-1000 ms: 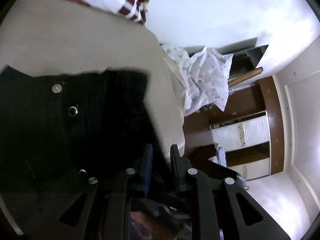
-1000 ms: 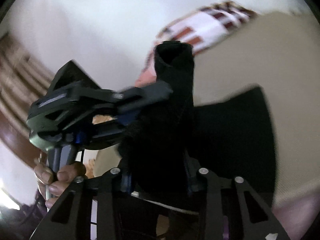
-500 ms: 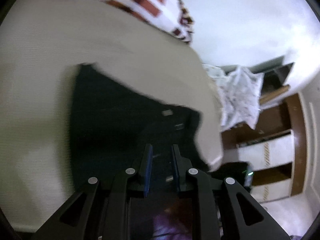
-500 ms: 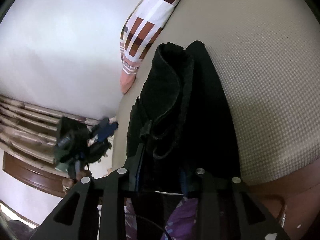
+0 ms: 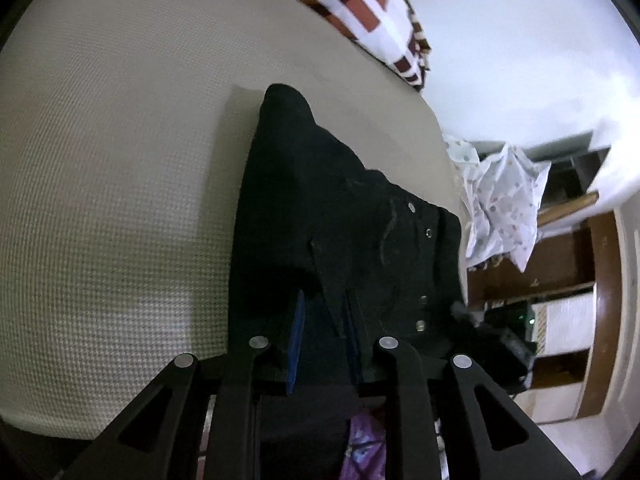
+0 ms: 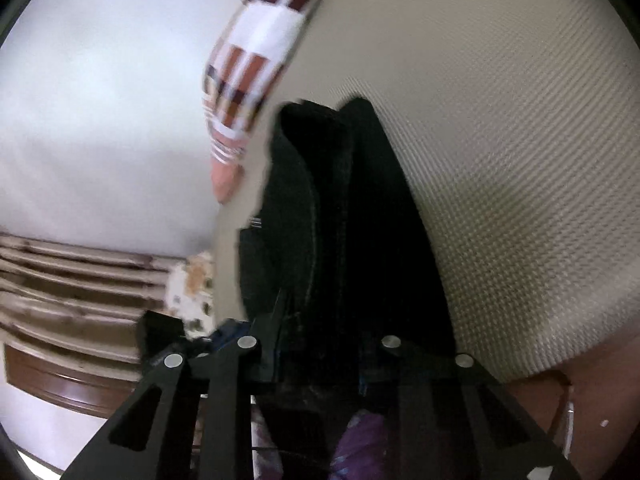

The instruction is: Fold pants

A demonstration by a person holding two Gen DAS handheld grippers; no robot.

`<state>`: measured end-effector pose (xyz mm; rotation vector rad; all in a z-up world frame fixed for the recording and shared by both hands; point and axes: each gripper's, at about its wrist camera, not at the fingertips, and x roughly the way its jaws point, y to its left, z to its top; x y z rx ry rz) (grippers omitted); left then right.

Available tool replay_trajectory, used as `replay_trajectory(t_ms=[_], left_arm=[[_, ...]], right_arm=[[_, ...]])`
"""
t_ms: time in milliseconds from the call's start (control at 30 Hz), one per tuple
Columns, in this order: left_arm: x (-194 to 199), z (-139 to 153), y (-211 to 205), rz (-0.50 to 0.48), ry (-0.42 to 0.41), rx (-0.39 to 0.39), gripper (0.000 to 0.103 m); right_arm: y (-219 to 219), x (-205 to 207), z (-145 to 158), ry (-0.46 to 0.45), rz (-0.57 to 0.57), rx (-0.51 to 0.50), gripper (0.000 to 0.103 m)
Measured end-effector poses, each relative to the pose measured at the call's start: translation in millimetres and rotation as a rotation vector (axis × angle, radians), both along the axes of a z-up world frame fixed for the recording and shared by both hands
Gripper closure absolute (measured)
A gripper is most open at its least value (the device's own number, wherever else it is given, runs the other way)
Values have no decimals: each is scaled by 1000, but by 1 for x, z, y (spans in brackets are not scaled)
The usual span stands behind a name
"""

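Left gripper (image 5: 322,312) easing apart, black pants (image 5: 340,216) between pads | right gripper (image 6: 320,320) closing, clamped on pants | beige bed (image 5: 112,168) underneath

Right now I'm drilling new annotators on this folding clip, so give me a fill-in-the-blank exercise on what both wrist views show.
1. The pants are ____ in colour.
2. The pants lie on a ____ textured bed cover.
3. Beyond the pants, at the bed's far edge, lies a ____-patterned pillow.
4. Fabric sits between the fingers of ____ grippers, left gripper and right gripper.

Missing words: black; beige; checked; both
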<state>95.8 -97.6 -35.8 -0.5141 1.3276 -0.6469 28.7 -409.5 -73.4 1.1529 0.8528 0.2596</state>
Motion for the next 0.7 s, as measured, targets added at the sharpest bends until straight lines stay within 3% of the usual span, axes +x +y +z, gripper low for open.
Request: replay_trajectory(t_ms=[100, 233, 400, 467, 567, 633, 700], left_arm=[[-2, -3, -16, -53, -24, 31, 73], [-4, -15, -25, -67, 3, 30, 73], [-4, -17, -18, -45, 21, 7, 72], [-4, -15, -20, -42, 25, 4, 70], [-8, -14, -21, -44, 29, -10, 66], [-10, -13, -25, -54, 27, -12, 65], [-12, -10, -28, -69, 7, 7, 65]], right_arm=[[-12, -2, -7, -25, -12, 40, 80], [-19, -7, -38, 16, -8, 119, 77], [-57, -33, -10, -52, -133, 103, 71], [-70, -52, 5, -116, -170, 155, 71], [-56, -61, 20, -153, -95, 227, 70], [-36, -58, 21, -132, -20, 261, 69], [-16, -48, 17, -83, 33, 231, 66]])
